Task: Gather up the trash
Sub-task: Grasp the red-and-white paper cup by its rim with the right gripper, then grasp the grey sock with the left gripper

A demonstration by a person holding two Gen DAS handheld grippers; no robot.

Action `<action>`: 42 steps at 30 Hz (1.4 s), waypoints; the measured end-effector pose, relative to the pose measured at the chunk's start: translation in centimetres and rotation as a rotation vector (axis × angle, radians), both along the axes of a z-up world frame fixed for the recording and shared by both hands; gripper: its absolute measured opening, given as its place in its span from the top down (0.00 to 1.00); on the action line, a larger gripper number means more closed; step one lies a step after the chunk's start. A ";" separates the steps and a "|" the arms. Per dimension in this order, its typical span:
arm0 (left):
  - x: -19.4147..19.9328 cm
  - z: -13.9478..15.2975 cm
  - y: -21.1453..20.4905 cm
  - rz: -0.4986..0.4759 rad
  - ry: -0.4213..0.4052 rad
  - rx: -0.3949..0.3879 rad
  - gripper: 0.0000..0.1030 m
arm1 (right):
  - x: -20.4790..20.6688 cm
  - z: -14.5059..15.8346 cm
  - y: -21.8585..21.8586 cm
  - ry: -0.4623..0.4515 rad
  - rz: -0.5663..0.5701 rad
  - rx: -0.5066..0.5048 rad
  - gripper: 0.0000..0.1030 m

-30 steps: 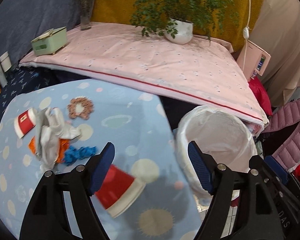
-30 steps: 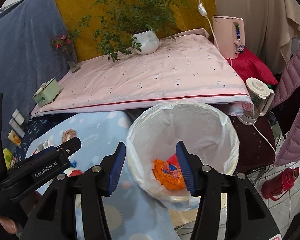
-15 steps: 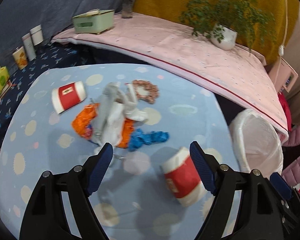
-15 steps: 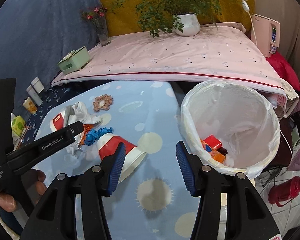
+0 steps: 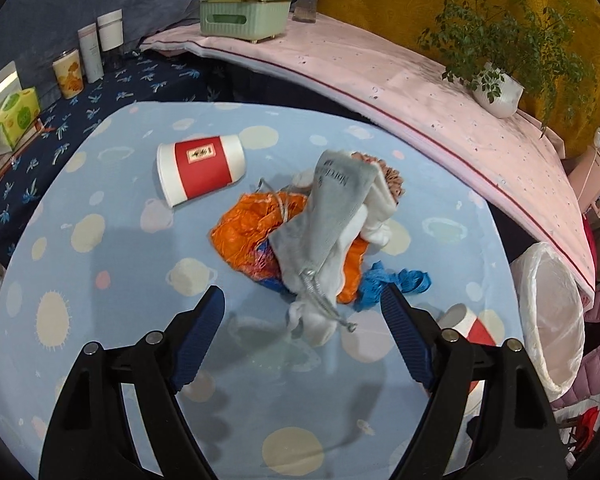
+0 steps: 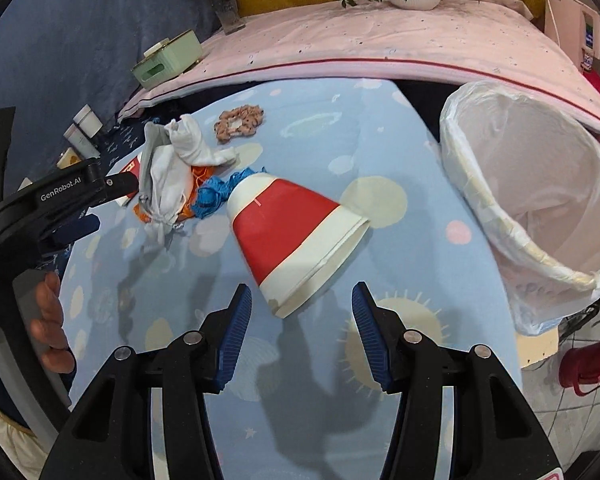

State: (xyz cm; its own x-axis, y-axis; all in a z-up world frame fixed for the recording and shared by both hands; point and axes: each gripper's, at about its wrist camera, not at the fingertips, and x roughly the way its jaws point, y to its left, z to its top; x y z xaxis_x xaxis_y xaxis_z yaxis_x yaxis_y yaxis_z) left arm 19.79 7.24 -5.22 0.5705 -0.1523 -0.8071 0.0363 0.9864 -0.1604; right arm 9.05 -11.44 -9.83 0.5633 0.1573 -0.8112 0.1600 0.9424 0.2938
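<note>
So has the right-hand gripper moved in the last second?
Yes. The right gripper swung left from above the bin and now sits over the table by the red cup.

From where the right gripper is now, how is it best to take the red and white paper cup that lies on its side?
Probably across the wide rim end of the red and white paper cup, which points toward the open right gripper. Come in low from the near side, one finger on each flank, and close gently: the thin wall may crush, and the cone narrows away.
</note>
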 end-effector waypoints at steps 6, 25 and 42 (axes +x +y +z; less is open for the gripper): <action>0.5 -1.3 1.1 0.003 0.023 -0.008 0.26 | 1.7 -1.4 2.0 0.005 0.042 0.021 0.52; 6.2 -0.7 -0.8 -0.074 0.041 -0.108 0.90 | 6.3 1.9 2.5 -0.090 0.063 -0.013 0.95; 1.3 5.1 0.3 -0.099 -0.047 -0.169 0.93 | 3.8 7.6 1.8 -0.220 0.064 -0.012 0.95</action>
State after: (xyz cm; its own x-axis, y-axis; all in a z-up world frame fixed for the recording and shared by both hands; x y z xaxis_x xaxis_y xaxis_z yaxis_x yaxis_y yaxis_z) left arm 21.09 7.54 -0.10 0.5828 -0.3409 -0.7377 0.1433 0.9366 -0.3197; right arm 12.83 -9.62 -2.21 0.7158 0.1892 -0.6722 0.0330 0.9523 0.3032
